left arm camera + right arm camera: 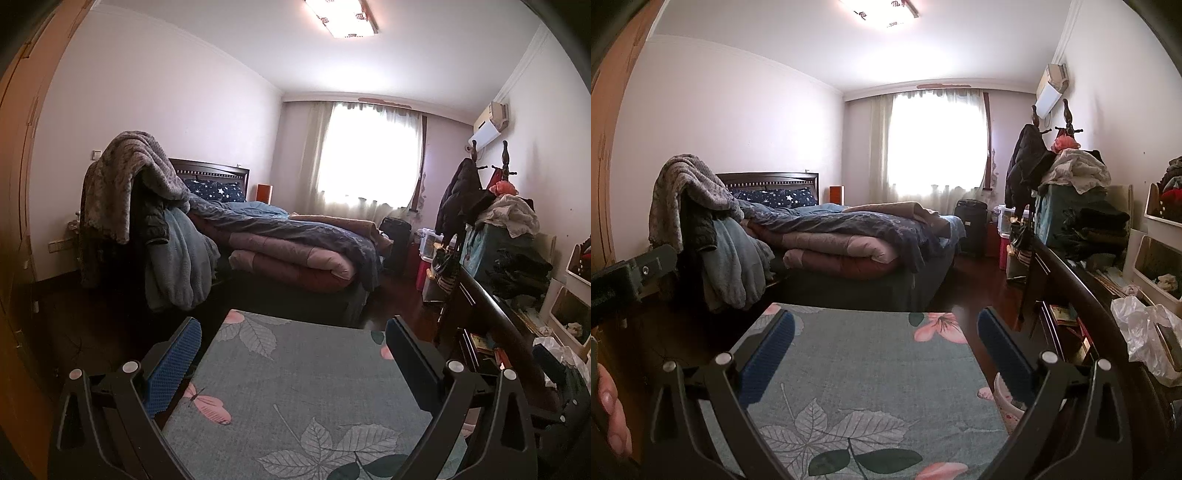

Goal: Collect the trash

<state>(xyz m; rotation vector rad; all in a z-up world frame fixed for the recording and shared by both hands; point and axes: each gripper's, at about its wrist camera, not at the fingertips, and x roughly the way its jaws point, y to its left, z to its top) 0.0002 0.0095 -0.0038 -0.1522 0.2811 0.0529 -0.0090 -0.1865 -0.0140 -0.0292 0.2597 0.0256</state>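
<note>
Trash is not picked up yet. The left gripper (pixel 293 341) and right gripper (pixel 886 332) are both spread wide and hold nothing, above the grey-green leaf-print rug (pixel 857 369). A crumpled clear plastic bag (pixel 1141 332), likely trash, lies at three o'clock on the dark wooden surface (pixel 1082 295).

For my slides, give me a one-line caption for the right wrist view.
Open right tongs hover empty over a leaf-print rug, facing an unmade bed.

No readable text
No legible word, label, brand, number or sign shows in either wrist view of the bedroom.
</note>
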